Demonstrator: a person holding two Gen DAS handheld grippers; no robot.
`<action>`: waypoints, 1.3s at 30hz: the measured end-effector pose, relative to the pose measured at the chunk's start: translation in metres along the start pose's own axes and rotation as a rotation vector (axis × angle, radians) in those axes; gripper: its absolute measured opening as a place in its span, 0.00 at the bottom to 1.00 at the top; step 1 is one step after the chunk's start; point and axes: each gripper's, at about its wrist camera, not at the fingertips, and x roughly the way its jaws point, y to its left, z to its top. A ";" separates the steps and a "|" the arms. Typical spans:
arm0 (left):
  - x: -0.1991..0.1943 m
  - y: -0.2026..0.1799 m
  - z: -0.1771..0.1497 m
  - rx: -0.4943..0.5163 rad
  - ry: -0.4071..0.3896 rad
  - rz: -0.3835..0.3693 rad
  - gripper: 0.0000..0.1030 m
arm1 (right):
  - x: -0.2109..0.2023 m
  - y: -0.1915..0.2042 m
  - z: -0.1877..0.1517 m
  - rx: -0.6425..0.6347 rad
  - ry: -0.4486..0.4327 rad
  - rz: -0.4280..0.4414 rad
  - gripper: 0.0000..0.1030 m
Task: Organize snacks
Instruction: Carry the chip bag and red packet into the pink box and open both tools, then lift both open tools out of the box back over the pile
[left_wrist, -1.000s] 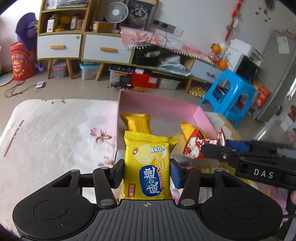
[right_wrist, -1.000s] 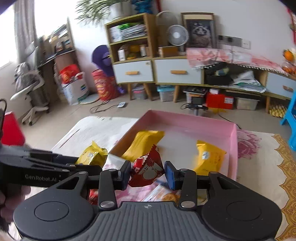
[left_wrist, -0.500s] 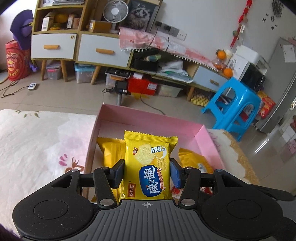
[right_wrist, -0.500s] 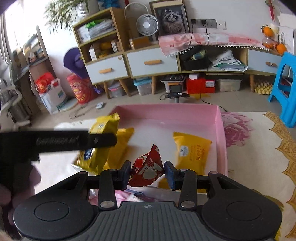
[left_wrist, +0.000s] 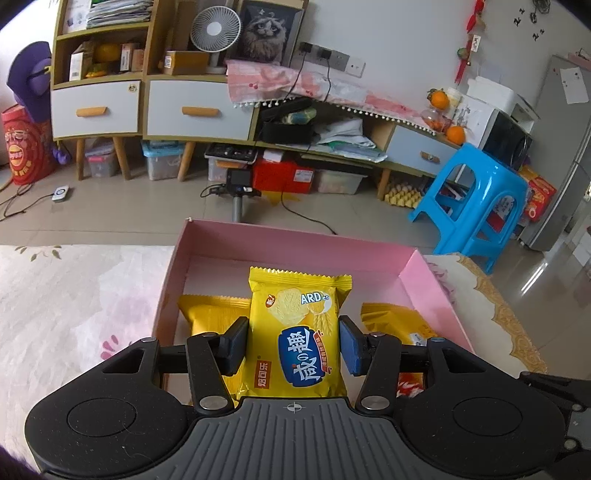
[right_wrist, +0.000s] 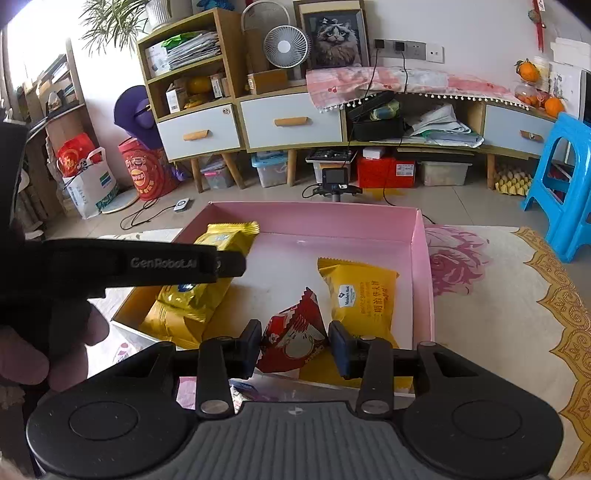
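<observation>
Clamped upright between the pads of the left gripper (left_wrist: 293, 345): a yellow cracker packet (left_wrist: 297, 332), blue label facing the lens, held above the near left part of the pink box (left_wrist: 295, 240). Pinched in the right gripper (right_wrist: 293, 345): a red snack packet (right_wrist: 293, 338), creased, one corner pointing up, held over the near edge of that box.

Seen only from the right wrist: the left gripper from the side, a long black arm crossing the left of the picture, with the cracker packet's crimped end sticking out past it; fingers of a hand (right_wrist: 55, 347) wrapped under that gripper's handle; the print on the yellow packet (right_wrist: 360, 297) lying flat at the right of the box floor. Seen only from the left wrist: the front of the cracker packet with its lettering; just a sliver of red at the lower right behind the gripper frame.

Counted across both views: four packets, three yellow and one red. Two yellow ones lying in the box, one at the left (left_wrist: 210, 314), partly hidden under the held cracker packet, one at the right. One pink box, on a flowered tablecloth (right_wrist: 498, 314). Beyond, one blue stool (left_wrist: 476, 199).
</observation>
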 end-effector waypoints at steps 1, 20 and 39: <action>-0.001 0.000 0.000 -0.009 -0.003 -0.003 0.48 | -0.001 0.001 0.000 -0.005 0.001 0.000 0.32; -0.049 0.014 -0.008 -0.043 -0.011 0.021 0.88 | -0.036 0.003 0.007 -0.052 -0.066 0.012 0.75; -0.122 0.033 -0.049 0.023 0.024 0.078 0.99 | -0.073 0.018 -0.006 -0.109 -0.066 -0.009 0.90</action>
